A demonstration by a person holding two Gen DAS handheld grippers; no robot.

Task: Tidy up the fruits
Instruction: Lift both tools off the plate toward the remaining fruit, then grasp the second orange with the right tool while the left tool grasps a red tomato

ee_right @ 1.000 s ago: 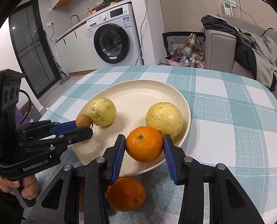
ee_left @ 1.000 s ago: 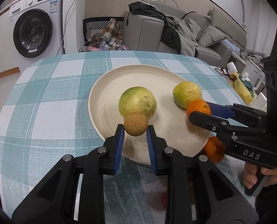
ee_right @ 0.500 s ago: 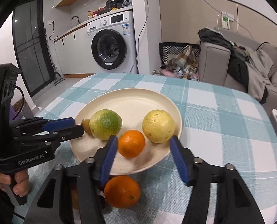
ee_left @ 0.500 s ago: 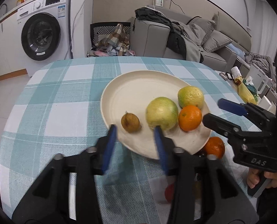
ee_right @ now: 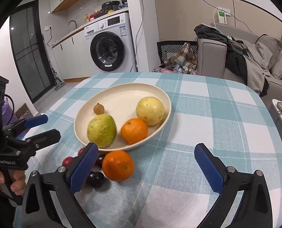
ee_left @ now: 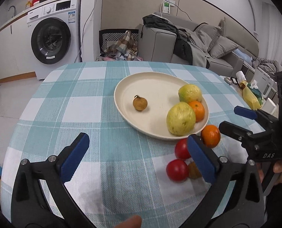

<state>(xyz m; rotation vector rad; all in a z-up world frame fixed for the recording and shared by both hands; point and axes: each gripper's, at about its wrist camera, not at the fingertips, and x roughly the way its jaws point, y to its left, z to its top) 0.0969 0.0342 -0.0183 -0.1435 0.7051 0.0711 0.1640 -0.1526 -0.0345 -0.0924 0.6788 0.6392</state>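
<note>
Both jaws have just been opened wide — nothing is held by the left gripper (ee_left: pixel 137 155) or right gripper (ee_right: pixel 148 169). The small brown fruit (ee_left: pixel 140 104) and an orange (ee_right: pixel 134 131) are now left on the plate (ee_right: pixel 122 89) — further fruit is seen waiting beside it.

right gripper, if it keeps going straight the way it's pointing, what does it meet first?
Probably bare tablecloth: the open right gripper has nothing between its fingers. The orange on the table sits just inside its left finger; the plate lies farther on, leftward. Depth unclear.
</note>
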